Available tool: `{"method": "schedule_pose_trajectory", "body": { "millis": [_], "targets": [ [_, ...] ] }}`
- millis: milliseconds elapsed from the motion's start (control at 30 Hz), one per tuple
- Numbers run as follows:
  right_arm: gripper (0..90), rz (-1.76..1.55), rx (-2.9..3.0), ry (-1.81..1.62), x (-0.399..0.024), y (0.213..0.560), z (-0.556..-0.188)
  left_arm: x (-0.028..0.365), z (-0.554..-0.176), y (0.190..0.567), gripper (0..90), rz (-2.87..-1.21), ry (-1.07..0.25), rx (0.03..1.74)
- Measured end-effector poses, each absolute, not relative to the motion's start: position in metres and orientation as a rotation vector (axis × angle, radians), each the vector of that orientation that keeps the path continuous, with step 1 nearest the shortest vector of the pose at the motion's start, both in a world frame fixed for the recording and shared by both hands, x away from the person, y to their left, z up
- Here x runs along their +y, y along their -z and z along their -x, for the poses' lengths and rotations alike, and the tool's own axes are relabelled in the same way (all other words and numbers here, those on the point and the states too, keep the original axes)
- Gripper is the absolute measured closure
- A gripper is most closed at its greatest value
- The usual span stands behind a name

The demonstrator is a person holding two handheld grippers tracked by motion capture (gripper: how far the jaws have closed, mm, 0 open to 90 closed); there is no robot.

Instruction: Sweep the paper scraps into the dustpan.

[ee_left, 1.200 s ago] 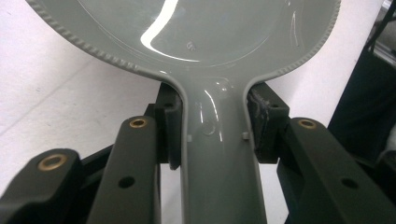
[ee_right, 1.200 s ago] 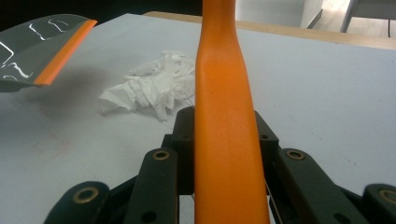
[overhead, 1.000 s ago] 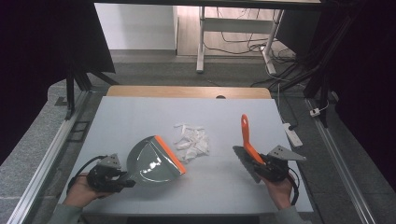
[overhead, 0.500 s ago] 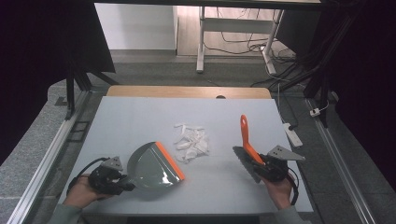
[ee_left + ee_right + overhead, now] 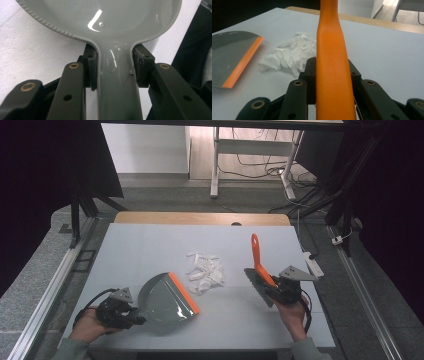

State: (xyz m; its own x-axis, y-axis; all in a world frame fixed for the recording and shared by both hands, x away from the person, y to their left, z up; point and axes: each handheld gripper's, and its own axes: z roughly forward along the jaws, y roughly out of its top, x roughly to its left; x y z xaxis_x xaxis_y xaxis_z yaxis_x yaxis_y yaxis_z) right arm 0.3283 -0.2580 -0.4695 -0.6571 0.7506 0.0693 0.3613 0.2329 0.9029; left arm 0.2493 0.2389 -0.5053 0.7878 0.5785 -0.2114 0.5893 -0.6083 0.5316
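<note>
1. On the desk (image 5: 150, 245), near its middle, lies a heap of white paper scraps (image 5: 205, 271); it sits between the two tools, so either can reach it without crossing the other.

2. At the near left, the left gripper (image 5: 134, 316) has its jaws closed tight on the neck of the grey dustpan (image 5: 165, 301); the left gripper view shows the pads pressing both sides of the handle (image 5: 117, 82) just below the pan's bowl, a grip close to the bowl that should keep the pan from twisting.

3. The dustpan rests with its orange lip (image 5: 183, 293) turned toward the scraps and just beside them, apart from the heap; I judge it is set there as the catcher, mouth open to whatever gets pushed leftward.

4. At the near right, the right gripper (image 5: 274, 287) is clamped on the orange handle of the brush (image 5: 257, 262); the right gripper view shows the handle (image 5: 332, 62) running straight up between the jaws, pads on both flanks.

5. The brush's dark head (image 5: 256, 281) hangs low by the gripper, on the far side of the scraps from the pan; that placing suits a sweep across the desk toward the lip.

6. No scrap lies in the pan yet, so the sweeping looks not yet begun.
</note>
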Motion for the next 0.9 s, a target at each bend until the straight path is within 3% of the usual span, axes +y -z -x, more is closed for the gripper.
{"method": "schedule_pose_trajectory", "body": {
  "millis": [367, 900],
  "targets": [
    [70.0, -1.057, 2.164, -1.377, -0.221, 0.477, -0.378, 0.239, -0.249, 0.505, 61.0, -2.381, 0.022, 0.872],
    [70.0, -1.125, 2.168, -1.320, -0.187, 0.479, -0.420, 0.236, -0.253, 0.508, 61.0, -2.389, 0.035, 0.866]
  ]
}}
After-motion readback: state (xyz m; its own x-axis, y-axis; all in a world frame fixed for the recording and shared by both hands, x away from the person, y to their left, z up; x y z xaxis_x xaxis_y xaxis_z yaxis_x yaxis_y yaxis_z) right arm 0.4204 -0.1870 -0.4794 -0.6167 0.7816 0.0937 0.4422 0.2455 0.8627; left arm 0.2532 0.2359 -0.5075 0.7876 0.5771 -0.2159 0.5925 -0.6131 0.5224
